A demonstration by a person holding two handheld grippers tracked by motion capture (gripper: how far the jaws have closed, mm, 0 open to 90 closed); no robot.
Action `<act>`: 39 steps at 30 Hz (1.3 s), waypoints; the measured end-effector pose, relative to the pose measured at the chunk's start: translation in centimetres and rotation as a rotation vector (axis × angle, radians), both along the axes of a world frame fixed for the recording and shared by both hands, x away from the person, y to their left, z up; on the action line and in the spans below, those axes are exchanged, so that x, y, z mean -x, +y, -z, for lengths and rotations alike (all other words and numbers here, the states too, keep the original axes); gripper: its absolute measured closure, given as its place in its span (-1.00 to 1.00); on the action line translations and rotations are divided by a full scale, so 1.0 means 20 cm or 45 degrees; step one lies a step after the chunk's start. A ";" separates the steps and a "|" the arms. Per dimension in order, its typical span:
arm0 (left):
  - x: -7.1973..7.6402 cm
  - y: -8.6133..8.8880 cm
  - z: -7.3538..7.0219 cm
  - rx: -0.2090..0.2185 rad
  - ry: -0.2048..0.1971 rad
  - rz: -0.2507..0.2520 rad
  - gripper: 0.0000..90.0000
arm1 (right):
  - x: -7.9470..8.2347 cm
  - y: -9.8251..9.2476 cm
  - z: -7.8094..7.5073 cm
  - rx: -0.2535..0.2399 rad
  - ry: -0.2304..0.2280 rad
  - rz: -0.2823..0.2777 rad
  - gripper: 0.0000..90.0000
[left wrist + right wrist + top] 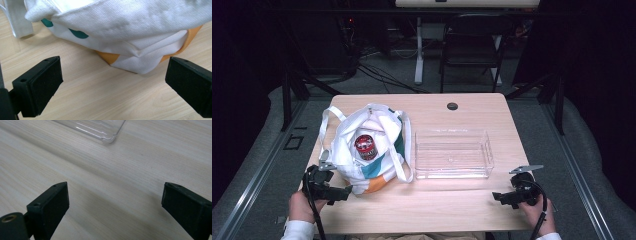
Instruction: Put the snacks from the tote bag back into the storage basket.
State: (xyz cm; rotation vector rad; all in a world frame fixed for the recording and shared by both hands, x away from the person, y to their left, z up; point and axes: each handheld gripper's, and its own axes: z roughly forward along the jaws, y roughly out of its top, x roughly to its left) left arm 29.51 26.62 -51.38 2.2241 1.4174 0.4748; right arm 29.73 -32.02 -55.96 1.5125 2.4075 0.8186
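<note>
Overhead and gripper views of my workspace, located relative to the tote bag (pixel 368 150). One white cloth tote bag, patched in teal and orange, lies on the wooden desk (pixel 437 205) with its mouth open; one red-lidded can (pixel 365 146) sits inside it. One clear plastic tray (pixel 453 153) stands just beside the bag, on the side away from my left hand, and holds nothing. My left hand-held gripper (pixel 341 192) rests at the bag's near corner, jaws spread wide with nothing between them; its own view shows the bag's orange-edged bottom corner (pixel 135 63) just ahead of the jaws. My right hand-held gripper (pixel 499 196) sits well apart from the bag, beyond the tray's near corner (pixel 107 138), likewise spread and empty. I judge the bag soft and limp, apt to collapse, so the straps or rim are the better hold. The can looks rigid and smooth, best taken across its sides.
</note>
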 end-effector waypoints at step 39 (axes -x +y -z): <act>-0.15 -0.19 -0.36 0.023 -0.147 0.129 -1.00 | -0.01 -0.01 -0.04 -0.195 -0.021 -0.125 -0.84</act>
